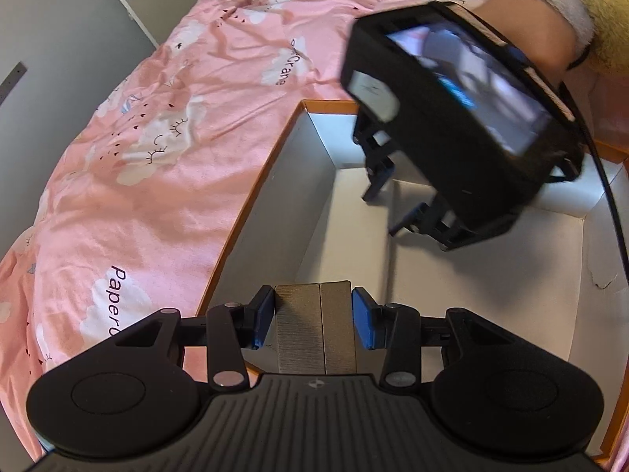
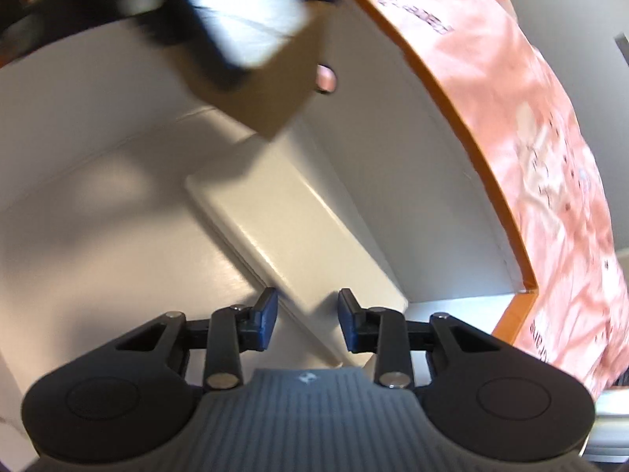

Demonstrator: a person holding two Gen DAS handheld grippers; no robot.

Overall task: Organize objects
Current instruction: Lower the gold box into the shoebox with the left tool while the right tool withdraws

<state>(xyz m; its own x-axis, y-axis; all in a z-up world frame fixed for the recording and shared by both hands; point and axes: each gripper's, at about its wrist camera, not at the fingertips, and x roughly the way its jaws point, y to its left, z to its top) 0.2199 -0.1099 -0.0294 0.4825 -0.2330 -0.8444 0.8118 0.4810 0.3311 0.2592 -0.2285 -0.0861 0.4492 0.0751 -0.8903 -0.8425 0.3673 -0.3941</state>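
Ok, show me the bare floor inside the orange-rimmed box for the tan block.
Bare floor lies between the white flat box and the far wall. Another patch sits on that box's other side. Crowded: the wall by the pink bedding, where the left gripper holds the tan block.

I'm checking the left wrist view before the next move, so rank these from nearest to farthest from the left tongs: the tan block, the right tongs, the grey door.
1. tan block: between the left tongs, over the box's near end.
2. right tongs: over the box, up and right.
3. grey door: beyond the pink bedspread, upper left.
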